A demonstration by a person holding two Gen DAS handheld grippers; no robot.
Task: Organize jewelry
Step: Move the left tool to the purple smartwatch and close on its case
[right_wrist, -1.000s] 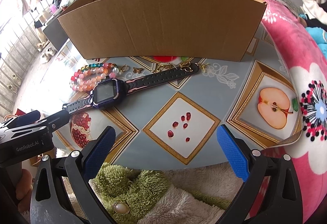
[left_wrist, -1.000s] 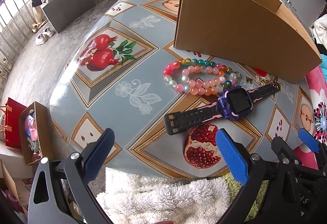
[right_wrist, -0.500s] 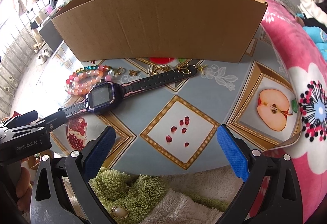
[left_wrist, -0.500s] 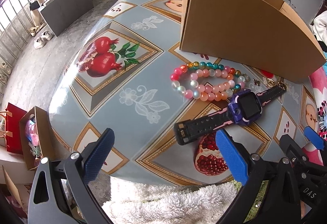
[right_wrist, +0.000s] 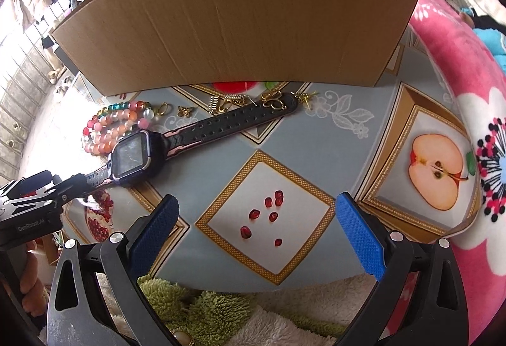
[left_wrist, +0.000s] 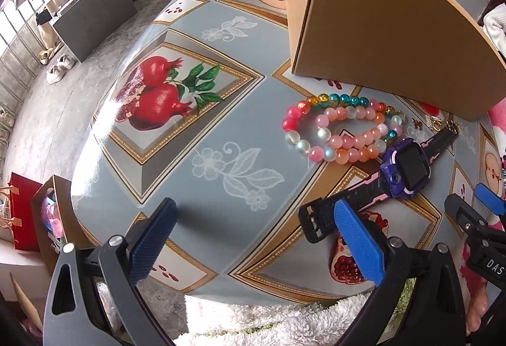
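Observation:
A purple smartwatch [left_wrist: 404,167] with a black strap lies flat on the fruit-print table; it also shows in the right wrist view [right_wrist: 136,154]. Beaded bracelets [left_wrist: 341,128] in pink, orange and mixed colours lie just beyond it, also in the right wrist view [right_wrist: 110,128]. Small gold earrings and charms [right_wrist: 240,101] lie by the strap's far end, in front of an open cardboard box [right_wrist: 240,20], seen too in the left wrist view [left_wrist: 379,23]. My left gripper [left_wrist: 256,238] is open and empty, its right finger near the strap's buckle end. My right gripper [right_wrist: 256,232] is open and empty over the near table edge.
A pink flowered blanket [right_wrist: 468,112] lies to the right of the table. Fluffy white and green fabric [right_wrist: 221,314] is below the near edge. The table's left edge [left_wrist: 91,137] drops to the floor, where boxes and a red bag [left_wrist: 22,213] stand.
Both grippers have moved forward over the table, closer to the watch and bracelets. The left gripper's right finger now overlaps the strap's buckle end. Both jaws stay open.

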